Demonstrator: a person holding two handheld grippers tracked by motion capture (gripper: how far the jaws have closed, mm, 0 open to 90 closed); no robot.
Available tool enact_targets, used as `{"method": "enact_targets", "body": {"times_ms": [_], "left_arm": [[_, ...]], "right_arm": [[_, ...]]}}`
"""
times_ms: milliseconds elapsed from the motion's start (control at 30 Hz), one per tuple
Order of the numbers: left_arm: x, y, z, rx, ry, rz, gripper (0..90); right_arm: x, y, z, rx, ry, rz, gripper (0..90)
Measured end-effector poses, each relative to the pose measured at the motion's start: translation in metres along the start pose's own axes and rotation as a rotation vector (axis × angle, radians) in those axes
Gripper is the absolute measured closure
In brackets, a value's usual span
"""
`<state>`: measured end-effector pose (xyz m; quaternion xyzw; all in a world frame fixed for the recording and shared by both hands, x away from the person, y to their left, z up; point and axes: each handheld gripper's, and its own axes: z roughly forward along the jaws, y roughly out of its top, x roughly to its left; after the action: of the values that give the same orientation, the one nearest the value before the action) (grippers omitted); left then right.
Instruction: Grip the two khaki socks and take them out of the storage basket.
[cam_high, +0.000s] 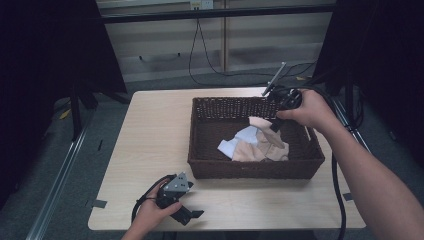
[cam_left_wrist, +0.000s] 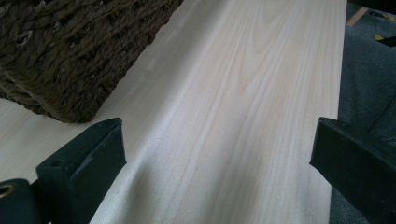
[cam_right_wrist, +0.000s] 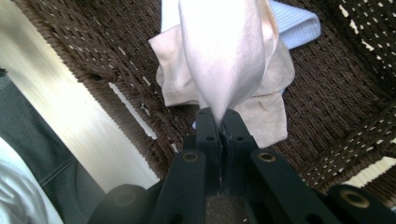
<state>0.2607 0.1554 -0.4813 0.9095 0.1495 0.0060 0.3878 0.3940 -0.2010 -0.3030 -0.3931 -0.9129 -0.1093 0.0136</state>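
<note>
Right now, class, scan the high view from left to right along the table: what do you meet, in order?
Left gripper near the front edge → wicker basket → pale blue cloth inside it → beige cloth → right gripper, pinching that beige cloth.

Cloths (cam_high: 255, 145) lie in the basket (cam_high: 200, 150) (perhaps two) on the table (cam_high: 150, 140).

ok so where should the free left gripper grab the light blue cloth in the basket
Take the light blue cloth by its exposed corner at the left of the pile, coming from above: the wicker basket walls block a side approach, and the beige cloth, pinched by the right gripper, covers the rest.
</note>
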Motion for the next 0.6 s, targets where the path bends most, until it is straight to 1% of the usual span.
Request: {"method": "enact_targets", "body": {"times_ms": [67, 133, 167, 200, 233, 333, 367, 400, 467, 500, 600], "left_arm": [[0.0, 0.0, 0.0, 0.0, 0.0, 0.0, 2.6], [0.0, 0.0, 0.001, -0.004, -0.004, -0.002, 2.6], [0.0, 0.0, 0.001, -0.007, -0.006, -0.002, 2.6], [0.0, 0.0, 0.001, -0.007, -0.005, -0.003, 2.6], [0.0, 0.0, 0.001, -0.007, -0.007, -0.002, 2.6], [0.001, 0.0, 0.001, -0.007, -0.009, -0.002, 2.6], [0.0, 0.0, 0.0, -0.003, 0.002, -0.004, 2.6], [0.0, 0.0, 0.0, -0.003, 0.002, -0.004, 2.6], [0.0, 0.0, 0.0, -0.001, 0.002, -0.003, 2.6], [0.001, -0.001, 0.001, -0.007, -0.007, -0.002, 2.6], [0.0, 0.0, 0.001, -0.007, -0.007, -0.002, 2.6]], "right_arm": [[0.0, 0.0, -0.007, 0.002, 0.015, -0.003, 87.6], [0.0, 0.0, -0.009, 0.008, 0.019, -0.003, 87.6], [0.0, 0.0, -0.01, 0.008, 0.021, -0.012, 87.6], [0.001, 0.0, -0.012, 0.012, 0.014, -0.014, 87.6], [0.004, 0.001, -0.015, 0.016, 0.022, -0.014, 87.6], [0.005, 0.001, -0.019, 0.018, 0.021, -0.023, 87.6], [0.006, 0.002, -0.023, 0.019, 0.021, -0.035, 87.5], [0.006, 0.002, -0.023, 0.019, 0.021, -0.035, 87.5], [0.009, 0.003, -0.03, 0.02, 0.023, -0.042, 87.4], [0.01, 0.003, -0.031, 0.016, 0.019, -0.05, 87.4], [0.013, 0.003, -0.035, 0.021, 0.021, -0.053, 87.4]]}}
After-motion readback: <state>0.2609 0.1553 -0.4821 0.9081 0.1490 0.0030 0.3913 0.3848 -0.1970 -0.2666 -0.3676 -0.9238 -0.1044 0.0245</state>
